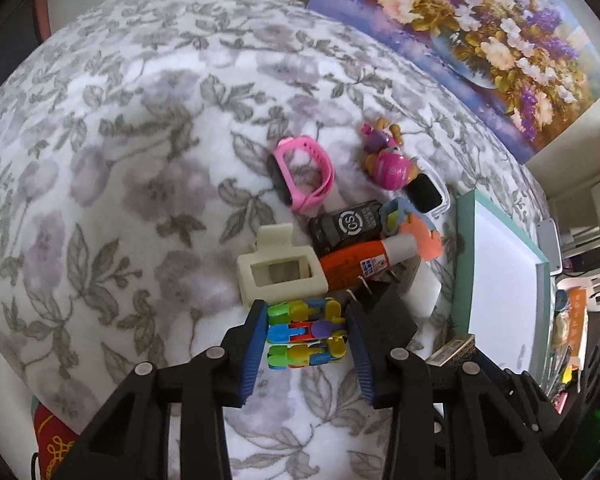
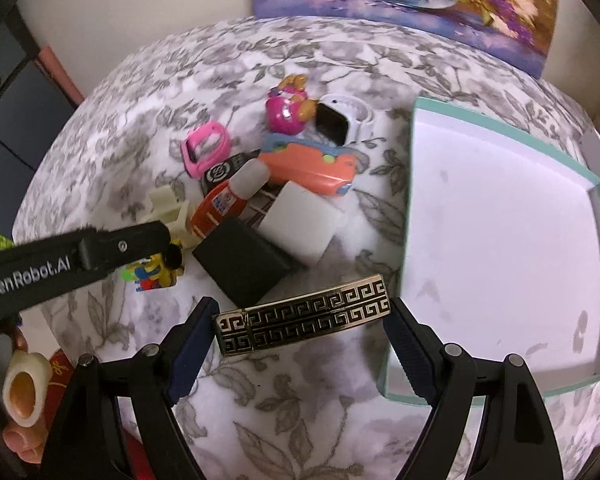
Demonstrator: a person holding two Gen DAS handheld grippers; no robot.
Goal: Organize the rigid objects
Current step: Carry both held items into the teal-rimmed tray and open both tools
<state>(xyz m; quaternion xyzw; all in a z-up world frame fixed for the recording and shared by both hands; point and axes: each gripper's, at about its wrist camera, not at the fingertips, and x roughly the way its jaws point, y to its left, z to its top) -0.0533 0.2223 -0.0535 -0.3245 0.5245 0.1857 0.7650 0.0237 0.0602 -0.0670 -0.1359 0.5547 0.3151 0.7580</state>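
Left gripper (image 1: pixel 306 334) is clamped on the multicoloured plastic block toy (image 1: pixel 305 333), both blue ribbed pads pressed against its sides, the toy sitting low over the grey-and-white floral bedspread (image 1: pixel 112 184). Over on the right gripper (image 2: pixel 302 320), the fingers bracket the gold-and-black Greek-key patterned bar clip (image 2: pixel 304 314) end to end; the left pad touches it, the right pad sits at its tip, so it looks grasped. Just beyond the left gripper lies the cream plastic rectangular buckle piece (image 1: pixel 280 270), touching the orange glue bottle with a white cap (image 1: pixel 364 262). A flat black rectangular block (image 2: pixel 242 266) and a white rectangular block (image 2: pixel 300 222) lie beside the bottle. Further out there's the pink silicone watch band (image 1: pixel 302 174), a pink-and-purple toy figure (image 1: pixel 386 158), a white smartwatch with a black screen (image 2: pixel 336 120) and a coral-and-blue toy car (image 2: pixel 312 166). To the right sits the shallow mint-green-edged white tray (image 2: pixel 414 168), its corner just beside the right gripper.
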